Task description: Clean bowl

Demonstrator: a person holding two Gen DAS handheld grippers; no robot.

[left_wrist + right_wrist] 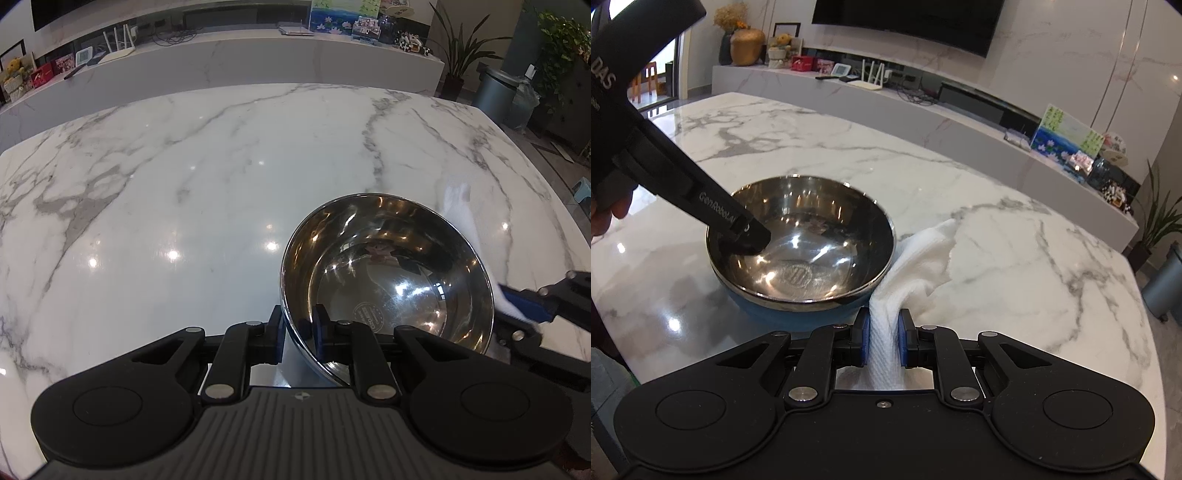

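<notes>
A steel bowl [388, 273] with a blue outside stands on the white marble table [184, 177]. My left gripper [298, 325] is shut on its near rim, one finger inside and one outside. In the right wrist view the same gripper [746, 236] reaches down into the left side of the bowl [801, 240]. My right gripper [882, 332] is shut on a white cloth [923, 258], which drapes onto the table against the bowl's right side. The left wrist view shows the right gripper [535, 306] at the bowl's right, with the cloth [456, 206] behind the bowl.
A person's hand [605, 210] holds the left gripper's handle. Behind the table runs a long marble sideboard [923, 107] with a router, pictures and toys. Potted plants and a grey bin [495, 92] stand at the far right, off the table.
</notes>
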